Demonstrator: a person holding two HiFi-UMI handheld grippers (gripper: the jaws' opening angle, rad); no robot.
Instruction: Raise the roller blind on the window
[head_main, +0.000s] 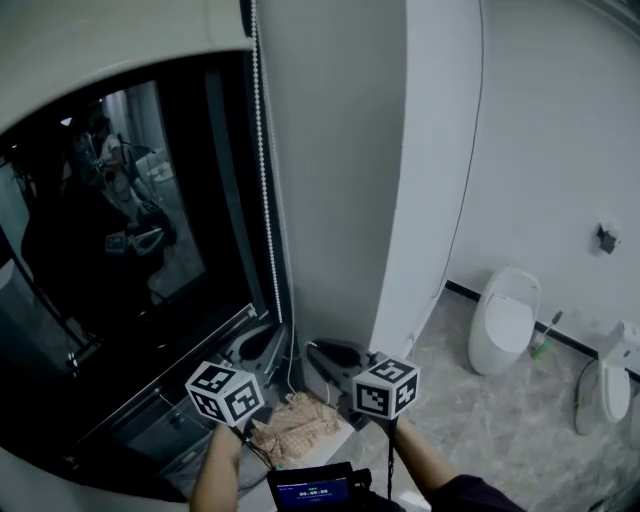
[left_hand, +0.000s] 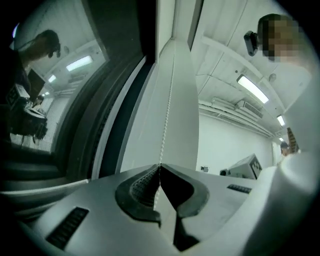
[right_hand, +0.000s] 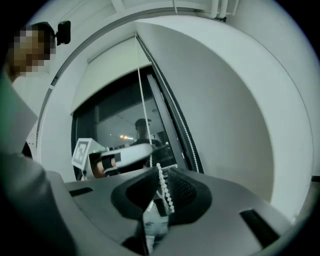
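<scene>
The white roller blind covers the top of the dark window. Its white bead chain hangs down the window's right edge. My left gripper points up along the chain and is shut on it, the strand running straight into the closed tips. My right gripper stands beside it, jaws a little apart. A slack length of the chain lies loosely in that gap and the pads do not press it. In the head view both grippers sit low by the sill, left and right.
A white wall column rises right of the window. A crumpled cloth lies on the sill below the grippers. On the tiled floor to the right stand a white toilet, a brush and another white fixture.
</scene>
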